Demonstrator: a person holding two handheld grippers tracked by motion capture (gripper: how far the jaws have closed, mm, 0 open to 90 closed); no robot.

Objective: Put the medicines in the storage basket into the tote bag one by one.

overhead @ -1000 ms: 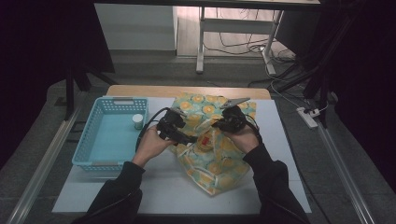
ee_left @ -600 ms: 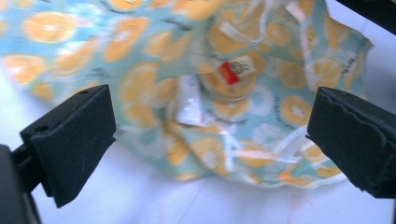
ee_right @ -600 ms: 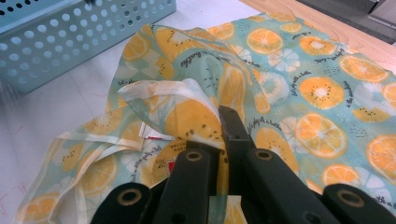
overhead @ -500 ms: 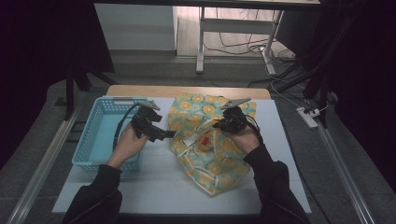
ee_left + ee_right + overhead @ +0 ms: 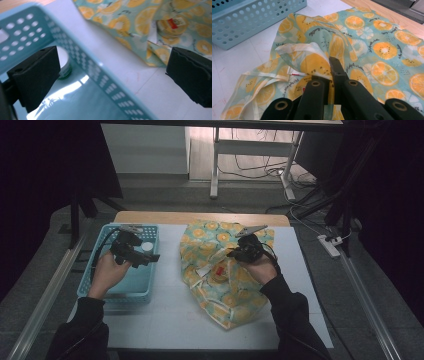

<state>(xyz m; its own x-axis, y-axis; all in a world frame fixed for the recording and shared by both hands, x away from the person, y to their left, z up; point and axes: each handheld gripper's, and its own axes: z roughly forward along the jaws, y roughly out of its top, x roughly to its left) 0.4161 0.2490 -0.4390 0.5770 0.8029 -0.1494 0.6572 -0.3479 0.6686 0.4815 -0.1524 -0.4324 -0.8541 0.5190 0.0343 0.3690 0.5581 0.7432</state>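
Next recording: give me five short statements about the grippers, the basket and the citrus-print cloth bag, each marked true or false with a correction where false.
1. The right gripper is shut on a fold of the citrus-print cloth bag. True.
2. The left gripper holds the white-lidded jar. False: its jaws stand wide open and hold nothing; the jar sits in the basket.
3. The left gripper is over the blue basket. True.
4. The basket rests on top of the bag. False: it stands beside the bag on the white tabletop, with a bare strip between them.
5. A round tin with a red label shows in the bag's opening. True.
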